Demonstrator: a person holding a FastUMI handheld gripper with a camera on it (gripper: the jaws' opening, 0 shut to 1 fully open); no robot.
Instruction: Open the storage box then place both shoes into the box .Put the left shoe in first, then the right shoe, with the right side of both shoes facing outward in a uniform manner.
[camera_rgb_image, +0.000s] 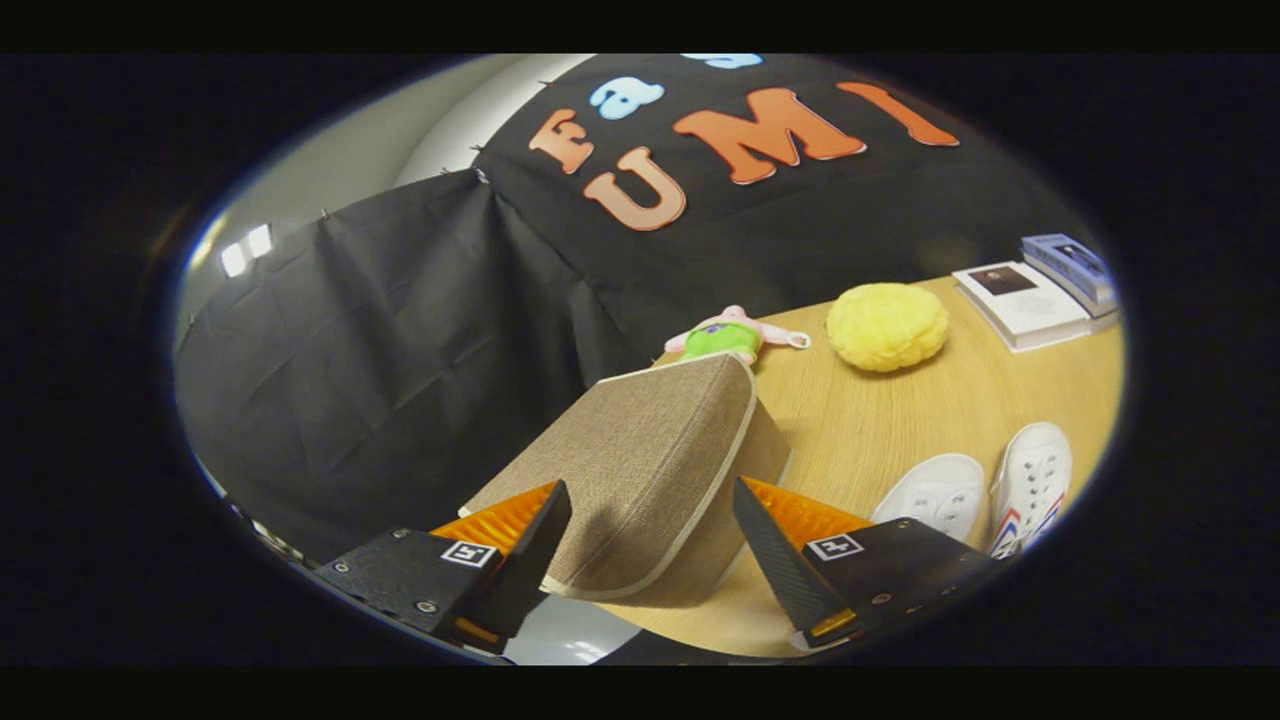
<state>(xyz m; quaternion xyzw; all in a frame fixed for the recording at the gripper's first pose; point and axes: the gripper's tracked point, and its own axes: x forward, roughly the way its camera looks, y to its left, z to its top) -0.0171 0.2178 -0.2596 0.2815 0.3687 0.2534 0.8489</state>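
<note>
Gripper view, reading left to right. Black cloth wall of the booth (380, 330) hangs along the left and behind the table. The gripper (650, 505) sits low, its jaws spread wide with nothing pressed between them; neither finger touches anything that I can make out. Just ahead of the fingers and between them is the storage box (640, 470), brown woven fabric with pale piping, near corner toward the camera, standing at the edge of the wooden table (900, 420). Its lid looks flat and seated, so the box reads as closed; opening appears not yet done, though a catch or flap edge is too hard to tell from this angle. Beyond the box, near the wall, lies a small plush toy (735, 335), pink with a green body. Just right of it, a fuzzy yellow ball (887, 326). Further right, by the far table edge, a stack of books (1040, 295). Nearer, to the right of the right finger, both white shoes (985, 490) lie side by side on the table, well apart from the box and outside it; which is left and which right I cannot tell. Judgement: task at its start, with lid, left shoe and right shoe all remaining. Toy and ball sit behind the box and might crowd a lid that swings back.
</note>
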